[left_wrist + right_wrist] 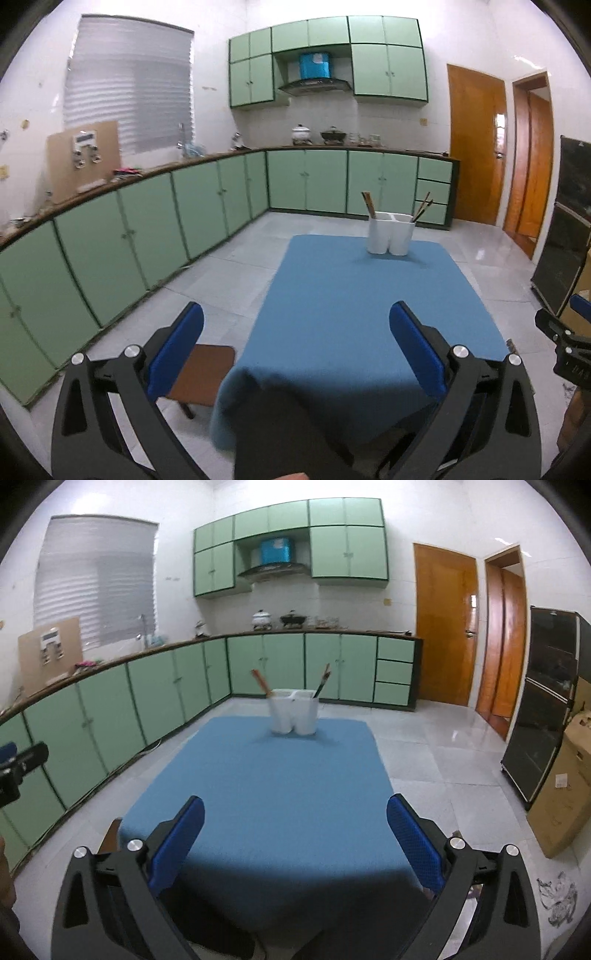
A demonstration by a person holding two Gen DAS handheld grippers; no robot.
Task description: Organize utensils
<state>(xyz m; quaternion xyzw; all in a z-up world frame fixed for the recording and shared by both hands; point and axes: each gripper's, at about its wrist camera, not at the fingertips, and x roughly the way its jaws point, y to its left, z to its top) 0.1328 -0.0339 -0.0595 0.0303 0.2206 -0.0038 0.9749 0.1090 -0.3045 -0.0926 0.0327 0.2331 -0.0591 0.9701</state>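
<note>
Both spread and empty, the left gripper [295, 332] sees the white utensil holder [390, 233] at one o'clock, the right gripper [295, 823] at twelve, its chopsticks [261, 682] leaning outward.

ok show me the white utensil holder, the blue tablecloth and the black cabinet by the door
white utensil holder [293, 716]: right wrist view, front wall.
blue tablecloth [266, 794]: right wrist view, bare middle.
black cabinet [543, 701]: right wrist view, glass front.
</note>
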